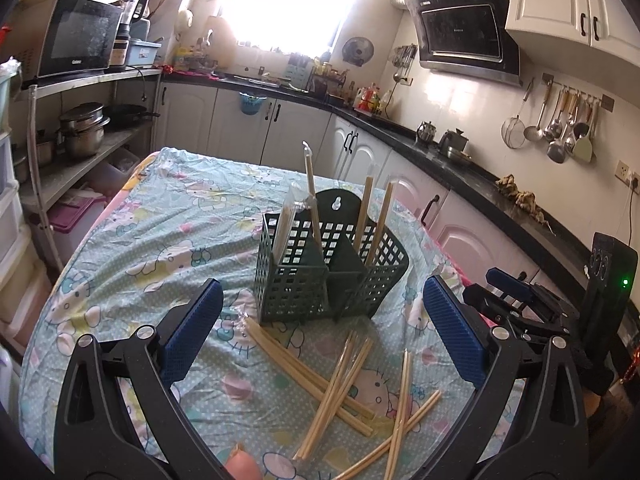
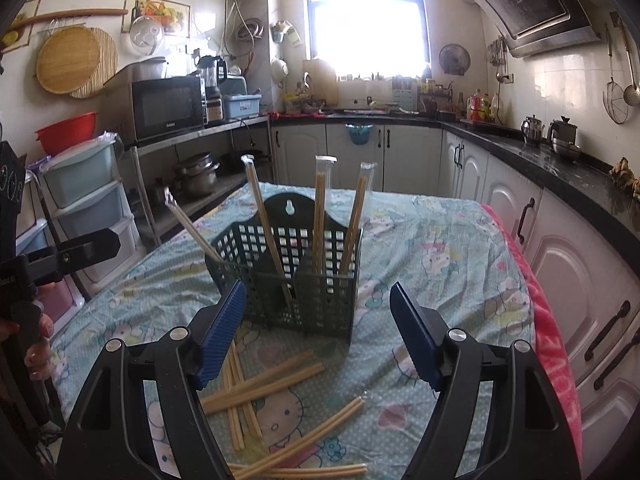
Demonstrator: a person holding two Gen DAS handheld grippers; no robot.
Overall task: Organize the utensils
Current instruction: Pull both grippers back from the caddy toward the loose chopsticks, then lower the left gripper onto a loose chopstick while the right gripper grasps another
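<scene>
A dark green slotted utensil basket (image 1: 320,272) (image 2: 292,280) stands on the cartoon-print cloth, with several wrapped chopstick pairs (image 1: 374,220) (image 2: 320,216) upright in its compartments. More wrapped chopsticks (image 1: 344,392) (image 2: 264,388) lie scattered on the cloth in front of it. My left gripper (image 1: 324,316) hovers above the loose sticks, open, nothing between its blue pads. My right gripper (image 2: 318,320) is also open and empty, just short of the basket. The right gripper (image 1: 516,296) shows at the right edge of the left wrist view, and the left gripper (image 2: 86,250) at the left edge of the right wrist view.
The cloth-covered table (image 1: 132,248) (image 2: 440,240) fills the middle. White cabinets under a black counter (image 1: 460,176) (image 2: 560,176) run along the right and back. A metal shelf with pots and a microwave (image 1: 76,36) (image 2: 168,106) stands left. A hand (image 2: 38,344) holds the left gripper.
</scene>
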